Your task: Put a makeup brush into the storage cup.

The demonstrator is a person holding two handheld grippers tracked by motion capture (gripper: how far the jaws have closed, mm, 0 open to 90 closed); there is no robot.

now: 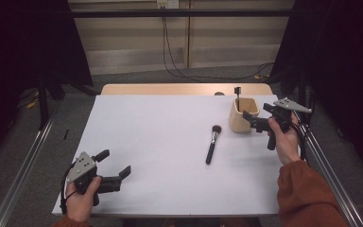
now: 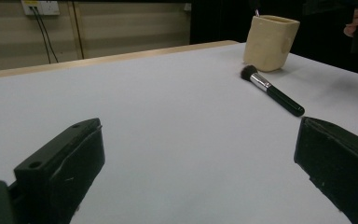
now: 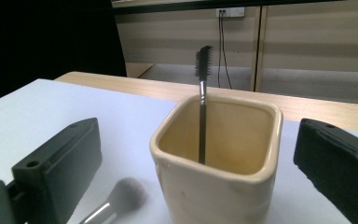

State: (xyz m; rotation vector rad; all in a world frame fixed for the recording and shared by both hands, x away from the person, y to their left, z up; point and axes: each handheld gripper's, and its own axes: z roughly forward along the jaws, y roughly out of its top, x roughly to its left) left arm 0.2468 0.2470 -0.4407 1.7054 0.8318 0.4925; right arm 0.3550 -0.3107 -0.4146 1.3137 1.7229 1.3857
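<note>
the high view looks down from above the near edge; each gripper view looks along its jaws, the right close to the cup (image 3: 216, 158), the left far; all share it.

Setting: a laboratory recording station. A white-topped table (image 1: 170, 156) stands between metal frame rails (image 1: 23, 163) on a grey carpeted floor (image 1: 137, 78). Black curtains (image 1: 345, 71) enclose the left and right sides. Cables (image 1: 170, 52) run from a wall socket (image 1: 167, 4) on the far panelled wall.
</note>
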